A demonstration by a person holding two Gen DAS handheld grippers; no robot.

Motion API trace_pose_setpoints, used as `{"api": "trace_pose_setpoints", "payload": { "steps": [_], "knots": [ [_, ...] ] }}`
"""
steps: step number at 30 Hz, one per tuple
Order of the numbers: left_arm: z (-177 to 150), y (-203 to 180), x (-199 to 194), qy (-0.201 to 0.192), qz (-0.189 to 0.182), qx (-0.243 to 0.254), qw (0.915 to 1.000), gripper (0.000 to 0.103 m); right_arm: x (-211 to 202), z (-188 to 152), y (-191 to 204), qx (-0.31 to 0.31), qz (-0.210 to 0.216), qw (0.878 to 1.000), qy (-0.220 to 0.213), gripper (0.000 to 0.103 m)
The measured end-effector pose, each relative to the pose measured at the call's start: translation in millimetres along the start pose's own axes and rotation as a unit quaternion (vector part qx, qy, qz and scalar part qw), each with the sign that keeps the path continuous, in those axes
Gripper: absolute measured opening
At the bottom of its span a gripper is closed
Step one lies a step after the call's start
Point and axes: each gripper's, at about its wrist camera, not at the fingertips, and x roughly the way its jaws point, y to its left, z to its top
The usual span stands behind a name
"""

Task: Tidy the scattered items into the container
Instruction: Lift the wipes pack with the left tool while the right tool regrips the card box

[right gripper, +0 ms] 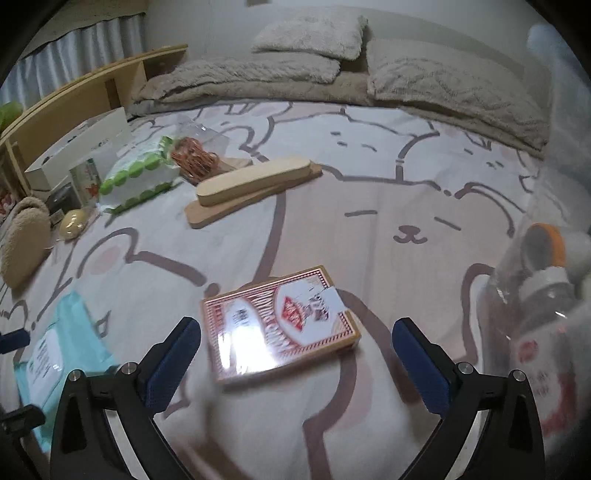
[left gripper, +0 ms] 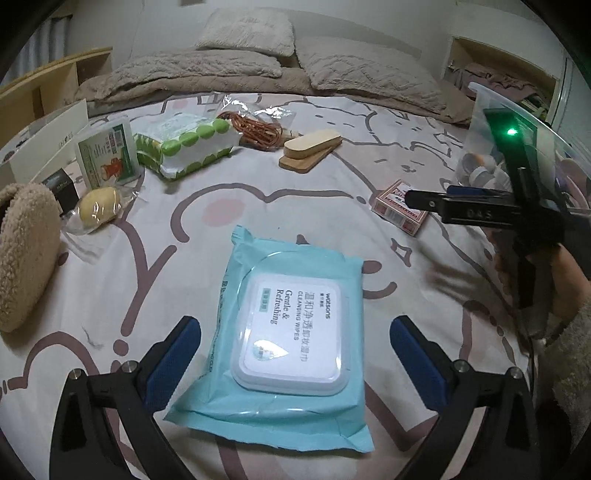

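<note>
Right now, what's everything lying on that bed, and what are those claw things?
wipes pack: one, light blue, on the bedsheet between the left claw's fingers
card deck: one, red, on the sheet in front of the right claw
wooden case: one, tan, mid-bed
cord in wrapper: one, copper-brown, behind the wooden case
tissue pack: one, green and white, far left
small carton: one, green and white, beside the tissue pack
wrapped soap: one, yellow, left
fluffy slipper: one, beige, left edge
container: one, clear, far right, bottles inside
pillows: several, beige, at the headboard
left claw: open
right claw: open
</note>
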Motion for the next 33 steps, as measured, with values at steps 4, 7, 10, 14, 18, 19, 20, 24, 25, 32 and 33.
{"api": "trace_pose_setpoints", "payload": {
  "steps": [4, 7, 10, 14, 18, 19, 20, 24, 25, 32, 33],
  "knots": [
    [1, 3, 4, 0.005, -0.007, -0.010, 0.9999, 0.103, 19, 2, 0, 0.009, 0.045, 0.999, 0.023, 0.103],
    [1, 6, 6, 0.011, -0.012, -0.019, 0.9997, 0.103, 20, -4, 14, -0.020, 0.043, 0.998, 0.031, 0.103],
    [1, 7, 9, 0.015, -0.011, -0.023, 0.9996, 0.103, 12, -8, 23, -0.036, 0.059, 0.997, 0.036, 0.103],
    [1, 8, 13, 0.021, -0.008, -0.028, 0.9993, 0.103, 7, -16, 36, -0.055, 0.057, 0.996, 0.050, 0.103],
    [-2, 10, 20, 0.034, 0.004, -0.030, 0.9990, 0.103, 4, -19, 43, -0.037, 0.052, 0.996, 0.065, 0.103],
    [-3, 10, 22, 0.037, 0.005, -0.031, 0.9988, 0.103, 4, -19, 42, -0.020, 0.053, 0.996, 0.068, 0.103],
    [-3, 11, 23, 0.039, 0.003, -0.032, 0.9987, 0.103, 5, -17, 40, -0.002, 0.053, 0.996, 0.067, 0.103],
    [-4, 11, 27, 0.048, 0.001, -0.033, 0.9983, 0.103, 13, -11, 37, 0.039, 0.035, 0.997, 0.064, 0.103],
    [-4, 11, 29, 0.049, 0.003, -0.031, 0.9983, 0.103, 17, -9, 38, 0.042, 0.021, 0.997, 0.062, 0.103],
    [-5, 5, 38, 0.058, 0.025, -0.007, 0.9980, 0.103, 31, -8, 38, 0.038, -0.022, 0.997, 0.058, 0.103],
    [-5, 4, 40, 0.059, 0.029, -0.003, 0.9978, 0.103, 31, -8, 37, 0.040, -0.019, 0.997, 0.059, 0.103]
  ]
}}
